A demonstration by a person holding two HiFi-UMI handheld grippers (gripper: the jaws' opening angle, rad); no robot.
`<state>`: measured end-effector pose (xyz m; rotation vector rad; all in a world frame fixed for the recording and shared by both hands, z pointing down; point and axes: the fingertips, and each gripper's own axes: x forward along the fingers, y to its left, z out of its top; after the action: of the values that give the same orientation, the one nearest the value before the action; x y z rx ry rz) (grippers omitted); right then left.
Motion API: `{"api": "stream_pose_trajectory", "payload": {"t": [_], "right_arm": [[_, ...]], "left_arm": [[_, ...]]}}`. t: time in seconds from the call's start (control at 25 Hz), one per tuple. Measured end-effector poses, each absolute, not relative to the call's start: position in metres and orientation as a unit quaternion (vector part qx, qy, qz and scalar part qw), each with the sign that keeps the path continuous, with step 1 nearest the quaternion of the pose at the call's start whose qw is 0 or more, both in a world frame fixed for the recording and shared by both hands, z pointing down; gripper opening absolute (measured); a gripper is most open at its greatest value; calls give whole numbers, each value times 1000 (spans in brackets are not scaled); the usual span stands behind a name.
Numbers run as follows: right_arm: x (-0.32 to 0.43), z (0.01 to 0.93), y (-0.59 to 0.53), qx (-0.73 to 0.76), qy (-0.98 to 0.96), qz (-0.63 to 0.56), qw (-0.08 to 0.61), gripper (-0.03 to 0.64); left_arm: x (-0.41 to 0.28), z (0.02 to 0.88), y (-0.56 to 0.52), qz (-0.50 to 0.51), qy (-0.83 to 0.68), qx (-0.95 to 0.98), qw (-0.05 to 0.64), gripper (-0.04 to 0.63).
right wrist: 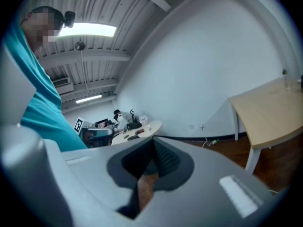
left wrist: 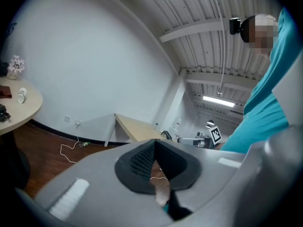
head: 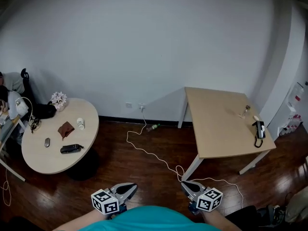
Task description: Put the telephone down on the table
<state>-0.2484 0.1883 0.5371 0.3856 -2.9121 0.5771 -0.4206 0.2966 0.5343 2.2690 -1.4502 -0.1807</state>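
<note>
left gripper (head: 131, 187), right gripper (head: 186, 185): closed, empty | telephone (head: 259, 129) at 2 o'clock, near surface (head: 216, 124) edge | risk: careless nudge could knock it off

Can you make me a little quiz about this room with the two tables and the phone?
1. True or false: the telephone lies on the round table.
2. What runs over the floor from the wall socket? A) a white cable B) a red rope C) a garden hose
3. Fill in: the left tool and the right tool are both ____, with nothing in them.
Key: 1 false, it lies on the square table; 2 A; 3 shut.
</note>
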Motion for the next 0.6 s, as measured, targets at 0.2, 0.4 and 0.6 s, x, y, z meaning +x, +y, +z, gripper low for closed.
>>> {"api": "stream_pose_trajectory", "payload": {"t": [0.2,0.4,0.6], "right_arm": [[-256,538,195,121,-970,192,82,0],[-252,539,193,118,-971,187,88,0],[-247,539,192,118,-971,185,90,0]], "left_arm": [[-430,533,301,-78,-529,815,223,3],[-431,531,300,-86,-535,811,222,3],[-428,530,299,-78,-531,816,215,3]]}}
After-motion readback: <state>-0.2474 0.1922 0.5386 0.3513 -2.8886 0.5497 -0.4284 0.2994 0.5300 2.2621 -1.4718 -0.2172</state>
